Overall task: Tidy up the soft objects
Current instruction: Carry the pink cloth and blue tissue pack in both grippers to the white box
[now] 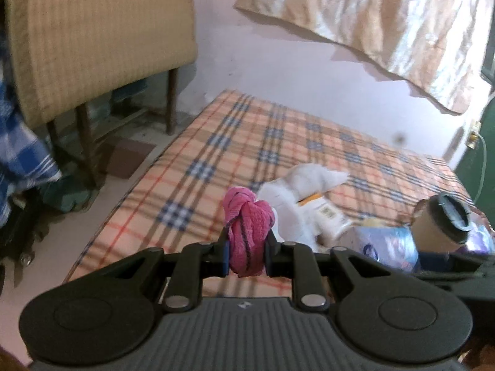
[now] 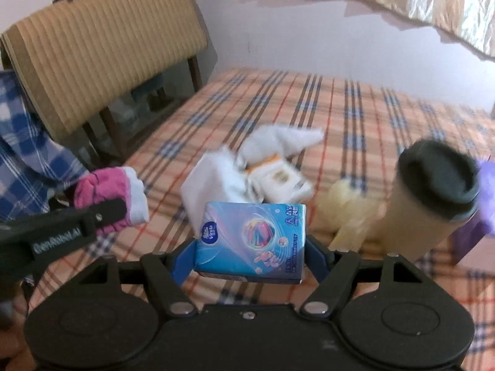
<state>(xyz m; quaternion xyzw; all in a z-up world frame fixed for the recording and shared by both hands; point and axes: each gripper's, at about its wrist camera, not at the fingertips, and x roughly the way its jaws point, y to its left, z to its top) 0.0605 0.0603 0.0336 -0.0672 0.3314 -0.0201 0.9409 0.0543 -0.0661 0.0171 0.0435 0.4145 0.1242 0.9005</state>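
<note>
My left gripper (image 1: 247, 255) is shut on a rolled pink cloth (image 1: 247, 232) and holds it above the plaid bed (image 1: 216, 154). In the right wrist view the left gripper (image 2: 105, 216) shows at the left with the pink and white cloth (image 2: 108, 191) in it. My right gripper (image 2: 250, 259) is shut on a blue tissue pack (image 2: 252, 241), held above the bed (image 2: 340, 108). A white cloth bundle with a label (image 1: 306, 201) lies on the bed beyond both grippers; it also shows in the right wrist view (image 2: 263, 167).
A tan paper cup with a black lid (image 2: 433, 198) stands at the right, next to a yellow plastic bag (image 2: 349, 213) and a purple item (image 2: 485, 198). A tan-covered chair (image 2: 102, 61) stands left of the bed. Blue checked fabric (image 1: 18, 142) hangs at far left.
</note>
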